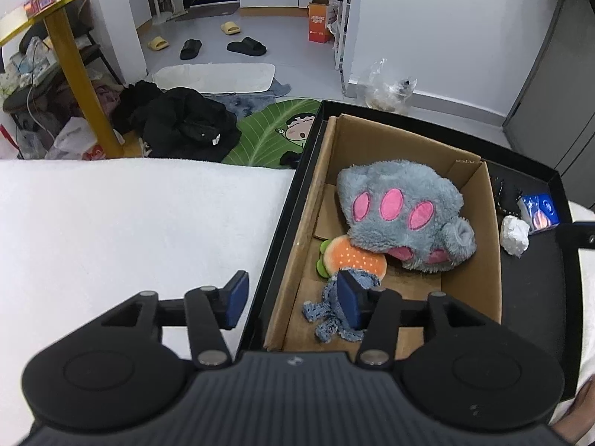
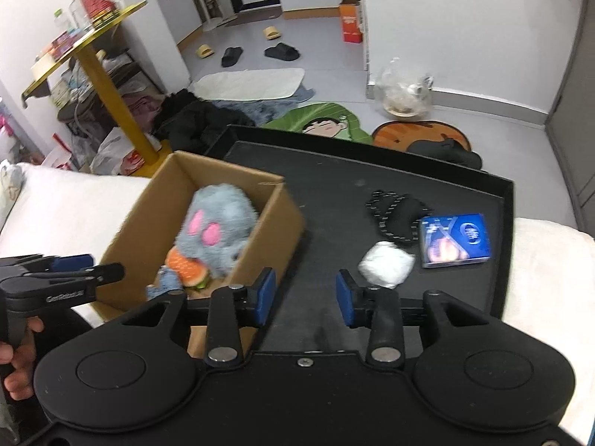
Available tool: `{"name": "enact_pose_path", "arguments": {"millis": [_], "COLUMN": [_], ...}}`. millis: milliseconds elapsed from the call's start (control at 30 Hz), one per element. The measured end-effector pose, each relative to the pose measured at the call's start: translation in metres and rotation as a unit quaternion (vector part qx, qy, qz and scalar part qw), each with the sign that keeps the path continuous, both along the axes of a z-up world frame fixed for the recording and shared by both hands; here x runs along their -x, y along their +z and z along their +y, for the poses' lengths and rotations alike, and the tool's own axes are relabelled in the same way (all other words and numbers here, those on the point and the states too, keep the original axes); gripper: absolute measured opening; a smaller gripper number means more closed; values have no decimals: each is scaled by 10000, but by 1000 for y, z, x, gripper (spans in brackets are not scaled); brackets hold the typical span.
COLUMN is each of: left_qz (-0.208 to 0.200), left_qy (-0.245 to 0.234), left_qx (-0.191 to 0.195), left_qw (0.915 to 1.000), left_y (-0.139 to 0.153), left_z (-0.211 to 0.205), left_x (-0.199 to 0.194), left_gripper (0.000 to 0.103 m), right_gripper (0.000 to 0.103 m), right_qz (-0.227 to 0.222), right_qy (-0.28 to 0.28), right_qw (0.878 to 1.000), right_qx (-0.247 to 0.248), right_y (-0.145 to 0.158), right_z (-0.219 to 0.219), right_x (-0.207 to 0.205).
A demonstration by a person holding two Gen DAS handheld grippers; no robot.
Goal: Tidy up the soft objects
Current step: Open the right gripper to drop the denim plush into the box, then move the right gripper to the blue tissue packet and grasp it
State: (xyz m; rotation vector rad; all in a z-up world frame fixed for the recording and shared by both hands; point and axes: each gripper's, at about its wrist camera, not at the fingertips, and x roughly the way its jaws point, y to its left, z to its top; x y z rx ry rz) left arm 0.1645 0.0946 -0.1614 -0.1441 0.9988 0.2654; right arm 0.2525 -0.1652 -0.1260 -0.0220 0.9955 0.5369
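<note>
A cardboard box (image 1: 472, 260) stands in a black tray (image 1: 535, 297) on the white bed. In it lie a grey plush paw with pink pads (image 1: 405, 215), a plush burger (image 1: 353, 258) and a frayed denim piece (image 1: 327, 316). My left gripper (image 1: 293, 299) is open over the box's near left corner, its right finger just above the denim piece. My right gripper (image 2: 305, 295) is open and empty above the tray (image 2: 334, 193), right of the box (image 2: 275, 230). A crumpled white tissue (image 2: 386, 264), a blue tissue pack (image 2: 455, 241) and a black cord item (image 2: 394, 213) lie on the tray.
White bedding (image 1: 130, 223) lies left of the tray. On the floor beyond are dark clothes (image 1: 178, 122), a green cartoon mat (image 1: 275, 130), slippers (image 1: 245, 46), a yellow-legged table (image 1: 74, 59) and a plastic bag (image 2: 405, 93).
</note>
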Motion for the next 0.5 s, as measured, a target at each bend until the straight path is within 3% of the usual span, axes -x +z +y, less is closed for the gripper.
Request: {"name": "enact_pose_path", "arguments": {"millis": [333, 500], "left_qz": [10, 59], "left_qy": [-43, -137], "left_qx": [-389, -655], "left_qw": [9992, 9977], "left_y": [2, 1], "left_z": [-15, -24], "left_x": [-5, -10], "left_gripper": [63, 65], "right_gripper": [50, 65], "right_qz": [-131, -245], "right_qy": [-441, -760], "right_qw": [9989, 9967], "right_qx": [1, -160], "right_y": [-22, -36], "right_z": [-48, -69], "right_x": [-26, -36]}}
